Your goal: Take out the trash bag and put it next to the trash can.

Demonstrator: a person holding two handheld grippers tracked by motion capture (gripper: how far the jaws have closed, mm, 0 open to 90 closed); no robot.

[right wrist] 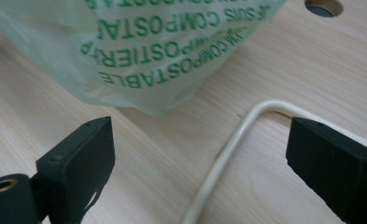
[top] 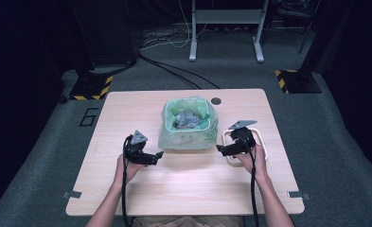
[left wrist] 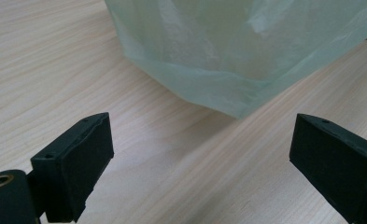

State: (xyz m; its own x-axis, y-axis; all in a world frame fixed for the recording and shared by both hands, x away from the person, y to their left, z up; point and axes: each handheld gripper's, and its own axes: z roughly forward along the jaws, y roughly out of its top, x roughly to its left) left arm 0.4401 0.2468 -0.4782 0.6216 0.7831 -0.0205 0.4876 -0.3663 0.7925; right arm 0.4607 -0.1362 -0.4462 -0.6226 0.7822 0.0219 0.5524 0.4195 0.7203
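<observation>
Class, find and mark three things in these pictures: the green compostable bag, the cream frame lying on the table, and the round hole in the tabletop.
green compostable bag (top: 189,135): high view, its front wall.
cream frame (right wrist: 228,148): right gripper view, its near bar.
round hole (top: 216,100): high view, its centre.

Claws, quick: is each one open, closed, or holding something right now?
Left claw: open, holding nothing; the green compostable bag lies ahead of it.
Right claw: open, holding nothing; the cream frame lies on the table under it.
</observation>
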